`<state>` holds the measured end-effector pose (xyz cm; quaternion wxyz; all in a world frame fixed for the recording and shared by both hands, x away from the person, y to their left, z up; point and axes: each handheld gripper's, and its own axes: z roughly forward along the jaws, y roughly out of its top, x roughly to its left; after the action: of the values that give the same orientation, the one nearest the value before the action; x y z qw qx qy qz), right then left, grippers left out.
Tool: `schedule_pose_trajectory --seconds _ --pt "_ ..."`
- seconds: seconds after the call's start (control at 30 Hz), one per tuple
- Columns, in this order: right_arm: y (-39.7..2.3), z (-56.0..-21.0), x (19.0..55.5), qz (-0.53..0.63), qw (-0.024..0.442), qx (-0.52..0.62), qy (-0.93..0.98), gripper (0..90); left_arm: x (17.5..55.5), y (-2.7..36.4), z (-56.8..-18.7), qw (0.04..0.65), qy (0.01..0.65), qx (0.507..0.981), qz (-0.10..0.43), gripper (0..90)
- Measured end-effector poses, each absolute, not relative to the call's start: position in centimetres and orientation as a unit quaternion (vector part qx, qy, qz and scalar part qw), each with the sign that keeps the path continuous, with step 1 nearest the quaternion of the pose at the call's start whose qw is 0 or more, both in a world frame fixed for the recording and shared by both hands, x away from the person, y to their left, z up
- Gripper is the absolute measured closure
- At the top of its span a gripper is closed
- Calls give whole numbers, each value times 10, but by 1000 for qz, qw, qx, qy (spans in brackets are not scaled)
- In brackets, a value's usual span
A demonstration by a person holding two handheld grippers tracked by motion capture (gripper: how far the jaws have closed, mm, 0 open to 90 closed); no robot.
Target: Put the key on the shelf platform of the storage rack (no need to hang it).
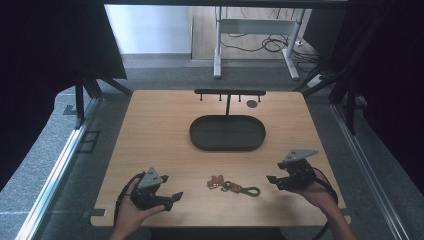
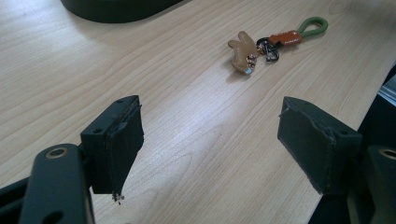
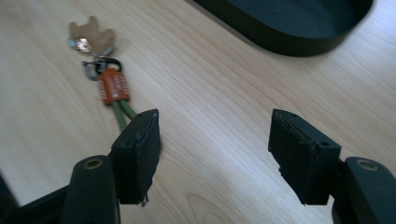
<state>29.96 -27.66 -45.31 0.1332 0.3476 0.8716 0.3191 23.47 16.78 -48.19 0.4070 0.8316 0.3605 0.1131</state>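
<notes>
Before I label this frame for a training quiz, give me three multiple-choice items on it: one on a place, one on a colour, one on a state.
1. Where does the keychain lie?
A. inside the tray
B. on the table between the two tongs
C. hung on the rack

2. What colour is the keychain's cord loop?
A. green
B. blue
C. white

3. How do the left tongs stand?
A. shut on the keychain
B. shut on nothing
C. open, holding nothing

Answers: 1 B, it rests on bare wood short of the tray, with the right tongs on its other side. 2 A, the loop beyond the orange sleeve is green. 3 C, bare wood shows between the jaws.
</notes>
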Motion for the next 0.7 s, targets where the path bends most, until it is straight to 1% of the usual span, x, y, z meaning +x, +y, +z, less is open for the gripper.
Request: schedule_pose_trajectory --seconds 0.2,0.23,0.53,0.7 --pt "-260 -446 306 295 116 320 893 358 235 170 -483 409 361 830 110 226" --pt "-254 -444 308 286 106 313 900 367 235 171 -482 411 360 830 112 226" --pt "-237 -441 312 268 94 293 913 375 233 174 -478 418 360 826 114 226" --pt "-225 -441 314 255 80 273 924 383 233 172 -479 417 361 827 113 226"
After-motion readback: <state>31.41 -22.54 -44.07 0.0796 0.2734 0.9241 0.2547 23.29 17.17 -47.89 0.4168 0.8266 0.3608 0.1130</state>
